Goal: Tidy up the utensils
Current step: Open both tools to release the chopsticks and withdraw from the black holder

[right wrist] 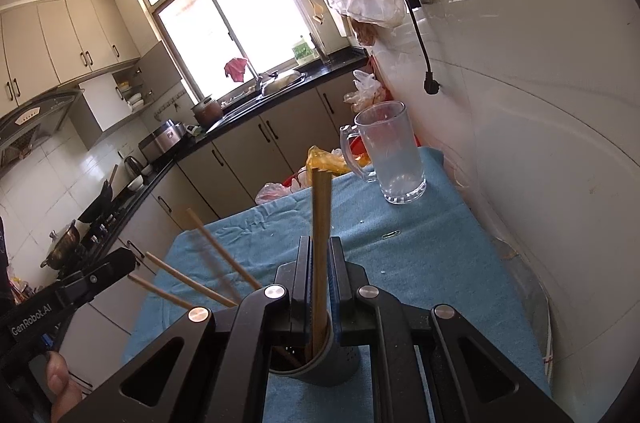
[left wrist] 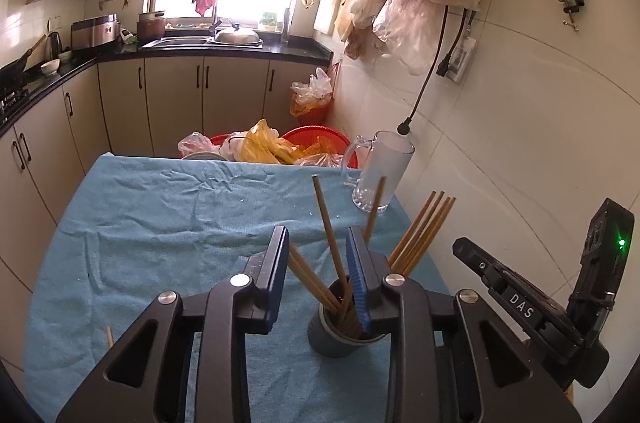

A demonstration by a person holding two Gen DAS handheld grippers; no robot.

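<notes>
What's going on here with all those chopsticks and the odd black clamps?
A person is tidying chopsticks into a grey holder cup on a table covered with a blue cloth, using a hand-held gripper in each hand. The right gripper is shut on a chopstick whose lower end is already in the cup. The left gripper is open over the cup, with chopsticks standing between its fingers. A glass mug stands empty at the far corner.

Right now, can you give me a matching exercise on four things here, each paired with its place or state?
Things:
1. left gripper
2. right gripper
3. glass mug
4. grey holder

States:
A. empty, at the table's far corner by the wall
B. shut on a chopstick
C. open, nothing clamped
D. has chopsticks standing in it

Pairs: 1-C, 2-B, 3-A, 4-D
</notes>
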